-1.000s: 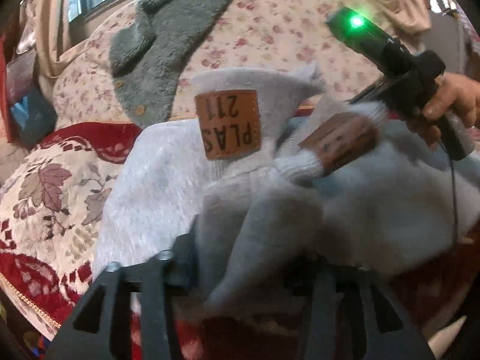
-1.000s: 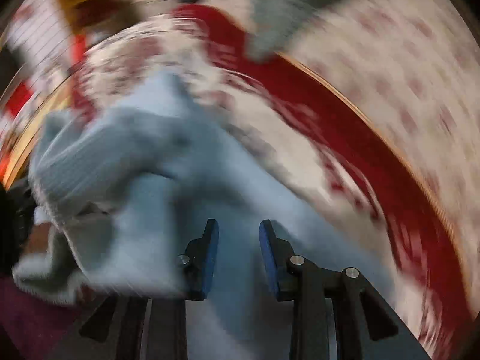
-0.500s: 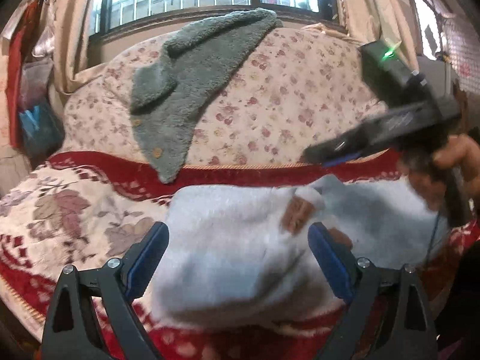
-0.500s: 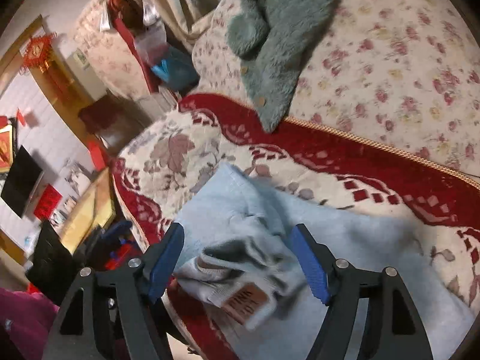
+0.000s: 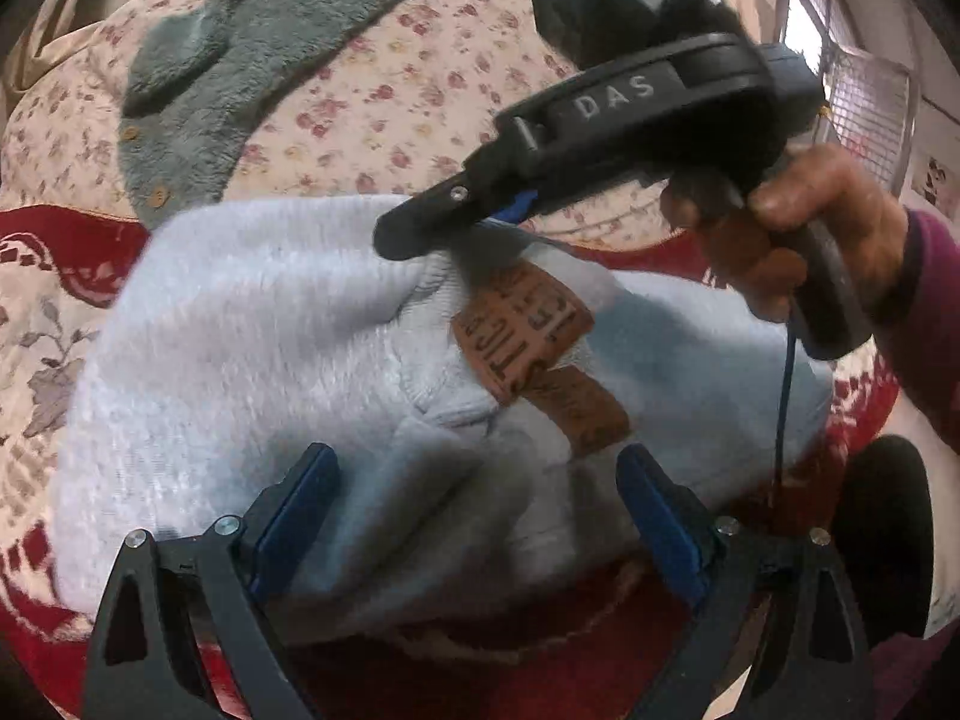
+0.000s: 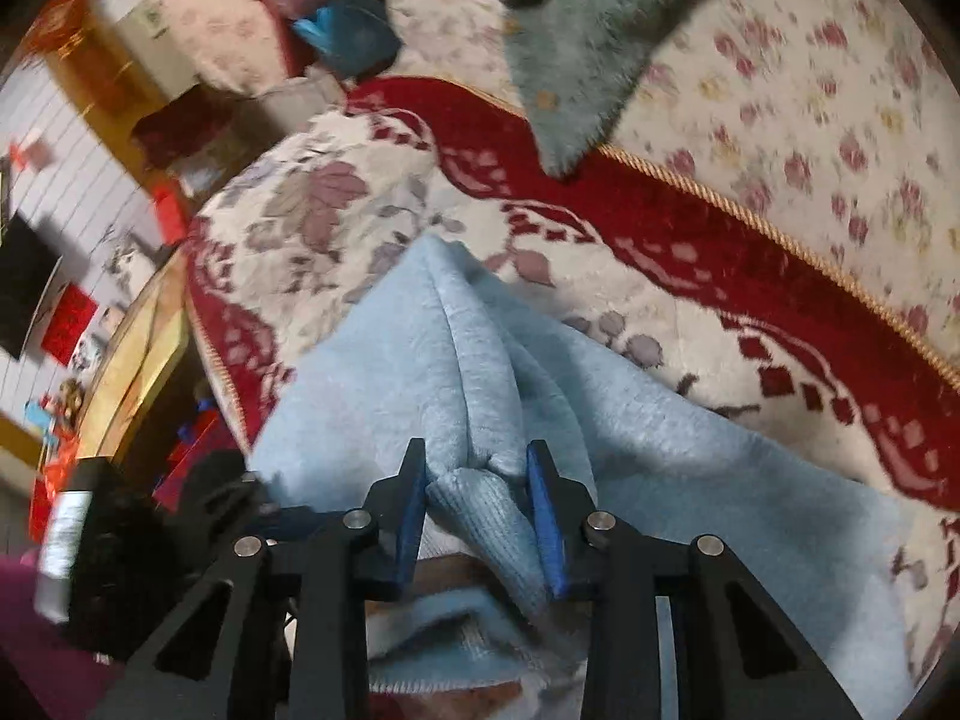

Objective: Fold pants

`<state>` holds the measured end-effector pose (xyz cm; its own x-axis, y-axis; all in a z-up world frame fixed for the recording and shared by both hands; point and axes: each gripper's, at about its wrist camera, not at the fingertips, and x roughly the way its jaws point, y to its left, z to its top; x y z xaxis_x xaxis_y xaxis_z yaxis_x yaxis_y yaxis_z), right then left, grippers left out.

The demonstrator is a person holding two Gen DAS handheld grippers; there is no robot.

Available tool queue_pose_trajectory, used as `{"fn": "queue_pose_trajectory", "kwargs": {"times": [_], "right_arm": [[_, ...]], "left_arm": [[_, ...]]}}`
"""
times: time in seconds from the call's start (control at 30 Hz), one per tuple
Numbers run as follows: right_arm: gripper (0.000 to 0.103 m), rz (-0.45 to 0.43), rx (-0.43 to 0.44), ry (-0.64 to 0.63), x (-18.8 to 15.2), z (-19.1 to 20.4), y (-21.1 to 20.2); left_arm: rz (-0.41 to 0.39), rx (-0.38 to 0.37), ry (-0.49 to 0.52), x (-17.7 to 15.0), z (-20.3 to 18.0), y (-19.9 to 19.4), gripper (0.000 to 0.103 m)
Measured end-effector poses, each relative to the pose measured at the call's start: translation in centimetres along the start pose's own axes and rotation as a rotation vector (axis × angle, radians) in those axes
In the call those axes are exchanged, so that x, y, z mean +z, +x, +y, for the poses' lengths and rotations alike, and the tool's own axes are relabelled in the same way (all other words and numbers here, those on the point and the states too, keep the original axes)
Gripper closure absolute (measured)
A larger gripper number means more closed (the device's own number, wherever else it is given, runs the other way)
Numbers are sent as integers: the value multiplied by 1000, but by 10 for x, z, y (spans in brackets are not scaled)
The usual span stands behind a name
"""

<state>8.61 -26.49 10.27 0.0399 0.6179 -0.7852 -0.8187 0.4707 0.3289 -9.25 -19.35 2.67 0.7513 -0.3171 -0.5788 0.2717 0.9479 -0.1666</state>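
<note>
Looking along the left gripper (image 5: 474, 516), its two blue-padded fingers (image 5: 294, 510) stand wide apart with nothing between the pads; they straddle the near edge of the pale blue fleece pants (image 5: 252, 348), which lie bunched on the red-and-cream floral sofa cover (image 5: 42, 300). Two brown leather-look patches (image 5: 522, 330) sit on the ribbed waistband, one overlapping the other. Above them the right gripper (image 5: 432, 234) comes in from the right, held by one bare hand (image 5: 792, 222), its tips pinching a ridge of fleece. One grey fluffy garment with buttons (image 5: 240, 60) hangs over the floral sofa back (image 5: 384, 90).

From the right wrist, the right gripper (image 6: 480, 492) has its fingers drawn close on a raised fold of the pants (image 6: 480, 372), the ribbed band puckered between the pads, so it holds the cloth. The pants spread away to the right over the sofa cover (image 6: 660, 228); the left gripper's dark body (image 6: 96, 540) shows blurred at lower left.

To do this fold well, I judge the free left gripper should take the waistband edge level with the right's pinch, so both lift one straight line and the cloth comes over without twisting. A grip of one layer only would likely let the layer beneath sag and spoil the crease.

Counted: two grippers, one pair of pants, two patches, one grey garment.
</note>
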Motion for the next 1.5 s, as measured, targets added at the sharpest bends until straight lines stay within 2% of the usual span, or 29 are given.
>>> {"fn": "queue_pose_trajectory", "kwargs": {"times": [0.07, 0.1, 0.13, 0.17, 0.23, 0.27, 0.33, 0.43, 0.6, 0.7, 0.8, 0.87, 0.93, 1.0, 1.13, 1.27, 1.33, 1.43, 1.5], "right_arm": [[69, 48, -96, -42, -15, -6, 13], [68, 63, -107, -18, -20, -12, 24], [68, 58, -95, 20, -26, -19, 32], [66, 14, -70, 61, -30, -27, 32], [50, -9, -33, 148, -32, -39, 20], [35, -16, -19, 192, -33, -44, 10], [33, -74, 13, 216, -36, -42, -13], [33, -123, 14, 124, -41, -17, -40], [34, -47, -168, 64, -53, 7, -22], [34, 6, -274, 56, -80, 4, -5], [34, -73, -241, 146, -100, -8, -9], [34, -87, -217, 217, -105, -15, -18], [34, -99, -227, 233, -112, -13, -33], [34, -151, -221, 255, -126, -10, -59], [26, -239, -127, 388, -168, -14, -98], [24, -237, -100, 460, -200, -10, -112], [24, -229, -113, 470, -214, -4, -117], [22, -231, -96, 510, -230, -1, -126], [19, -241, -75, 557, -245, -3, -133]], "left_arm": [[12, -1, 6, -1, -5, 9, 9], [12, 13, 19, -1, -8, 12, 9], [16, 21, 27, 0, -10, 13, 9], [22, 21, 29, 2, -10, 11, 9], [25, -18, 6, 9, -7, -1, 9], [20, -18, 2, 11, -5, -11, 9], [-2, -1, 19, 13, -3, -28, 9], [-18, 39, 39, 18, 4, -49, 9], [-50, 146, -15, 29, 26, -65, 8], [-13, 140, -81, 28, 40, -51, 8], [37, 169, -100, 21, 42, -32, 9], [21, 157, -95, 28, 40, -30, 8], [-11, 141, -82, 41, 33, -33, 8], [-18, 141, -67, 52, 28, -28, 8], [30, 152, -73, 72, 26, 7, 8], [111, 214, -121, 81, 35, 52, 8], [117, 241, -118, 82, 34, 61, 8], [122, 234, -110, 82, 31, 57, 8], [108, 190, -124, 85, 29, 46, 8]]}}
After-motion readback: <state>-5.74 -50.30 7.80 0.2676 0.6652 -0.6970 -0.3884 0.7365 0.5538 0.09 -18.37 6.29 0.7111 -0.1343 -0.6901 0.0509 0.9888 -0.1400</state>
